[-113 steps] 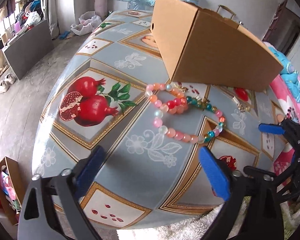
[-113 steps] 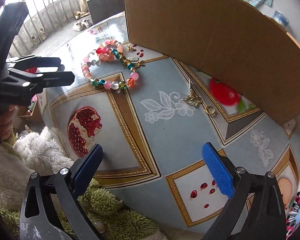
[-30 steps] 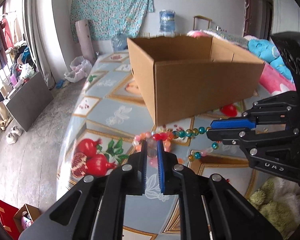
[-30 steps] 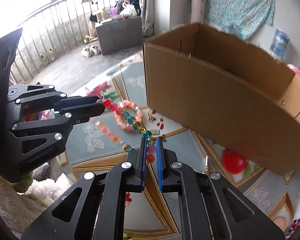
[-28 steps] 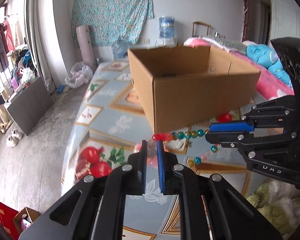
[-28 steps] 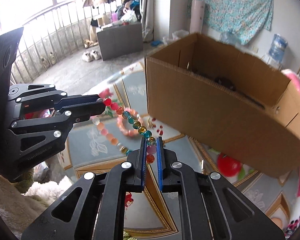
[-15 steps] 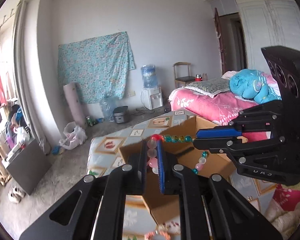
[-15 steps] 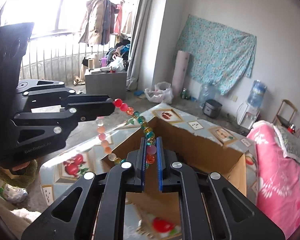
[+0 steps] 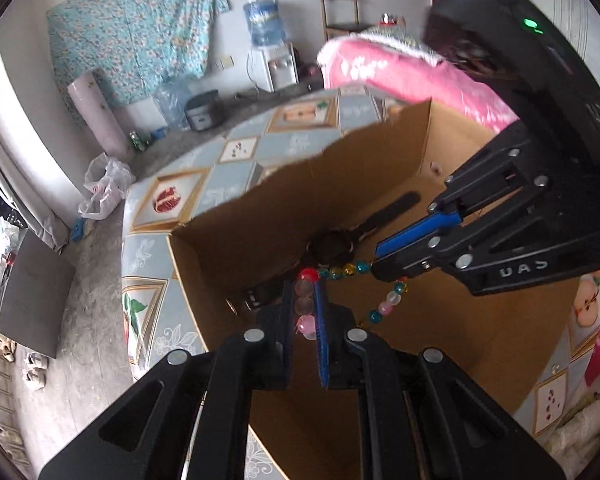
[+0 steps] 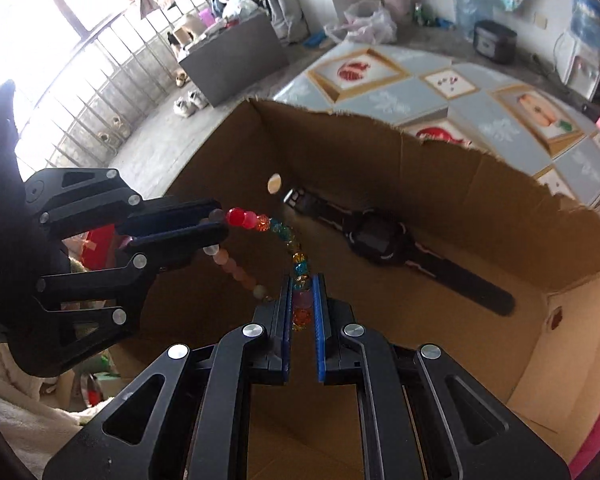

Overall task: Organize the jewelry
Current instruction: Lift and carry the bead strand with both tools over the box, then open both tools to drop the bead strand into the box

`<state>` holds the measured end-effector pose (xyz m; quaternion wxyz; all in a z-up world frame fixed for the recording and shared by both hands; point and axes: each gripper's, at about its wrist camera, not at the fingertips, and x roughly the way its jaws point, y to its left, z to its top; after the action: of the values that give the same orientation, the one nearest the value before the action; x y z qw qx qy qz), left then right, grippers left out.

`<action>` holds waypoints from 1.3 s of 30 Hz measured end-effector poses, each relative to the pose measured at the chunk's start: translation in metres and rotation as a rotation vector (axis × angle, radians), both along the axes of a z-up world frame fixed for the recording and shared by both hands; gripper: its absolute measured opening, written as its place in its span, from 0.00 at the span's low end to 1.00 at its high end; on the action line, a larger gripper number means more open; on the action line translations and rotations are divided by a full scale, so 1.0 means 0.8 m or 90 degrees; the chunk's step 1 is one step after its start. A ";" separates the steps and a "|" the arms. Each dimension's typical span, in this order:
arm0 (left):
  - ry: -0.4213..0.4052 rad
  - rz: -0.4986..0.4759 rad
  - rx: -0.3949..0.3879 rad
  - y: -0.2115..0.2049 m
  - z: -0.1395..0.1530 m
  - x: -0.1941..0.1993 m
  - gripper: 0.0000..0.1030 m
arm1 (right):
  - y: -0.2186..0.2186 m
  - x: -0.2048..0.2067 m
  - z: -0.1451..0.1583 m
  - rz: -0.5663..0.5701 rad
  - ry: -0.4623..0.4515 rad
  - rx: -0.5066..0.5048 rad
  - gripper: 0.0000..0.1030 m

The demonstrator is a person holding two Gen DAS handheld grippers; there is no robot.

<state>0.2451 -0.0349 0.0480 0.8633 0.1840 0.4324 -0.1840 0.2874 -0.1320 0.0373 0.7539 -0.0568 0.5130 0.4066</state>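
We find the open cardboard box (image 10: 480,184) holding a black wristwatch (image 10: 380,238) on its floor. Above it, the bead bracelet (image 9: 342,272) hangs stretched between both tools: the left gripper (image 9: 303,300) is clamped on its pink beads, the right gripper (image 10: 302,300) on its orange ones.

mirrored "UAS" on right gripper (image 9: 374,266)
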 end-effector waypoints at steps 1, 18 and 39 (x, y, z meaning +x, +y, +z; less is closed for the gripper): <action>0.006 -0.004 0.009 -0.004 -0.004 0.000 0.09 | 0.006 0.006 -0.010 0.010 0.021 -0.010 0.07; -0.022 0.032 -0.046 0.019 0.026 -0.012 0.13 | -0.010 0.010 0.002 -0.047 0.013 0.033 0.22; -0.085 0.146 -0.210 0.106 0.003 -0.218 0.58 | -0.143 -0.222 0.030 -0.159 -0.189 0.214 0.48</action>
<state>0.0703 0.0495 0.0501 0.9238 0.0016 0.3562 -0.1406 0.1098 -0.2466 0.0614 0.8640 0.0744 0.3251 0.3772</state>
